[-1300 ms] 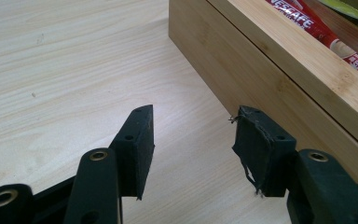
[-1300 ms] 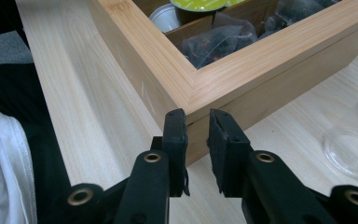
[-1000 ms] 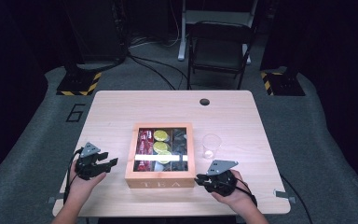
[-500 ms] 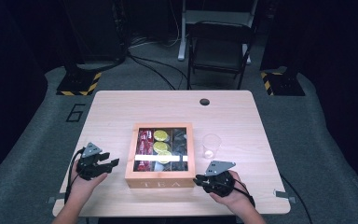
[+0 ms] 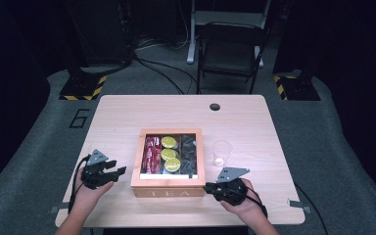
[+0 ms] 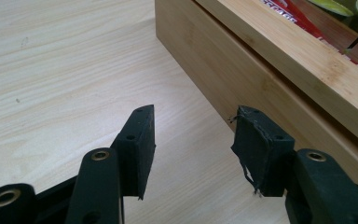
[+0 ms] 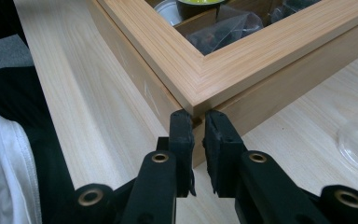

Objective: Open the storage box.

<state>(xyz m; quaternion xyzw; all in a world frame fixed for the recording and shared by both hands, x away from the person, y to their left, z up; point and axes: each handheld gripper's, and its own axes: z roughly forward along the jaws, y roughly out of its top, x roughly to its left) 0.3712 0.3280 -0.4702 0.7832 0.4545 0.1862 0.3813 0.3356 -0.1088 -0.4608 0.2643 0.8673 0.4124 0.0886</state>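
Your right gripper (image 7: 196, 122) has its jaws nearly together at the near right corner of the tea box (image 5: 168, 186), right at the crack under the lid, gripping nothing. Your left gripper (image 6: 193, 135) waits open beside the box's left wall. If you pry at one corner, the lid could twist or the box could slide toward the plastic cup (image 5: 222, 152) (it tips easily). The front says "TEA".
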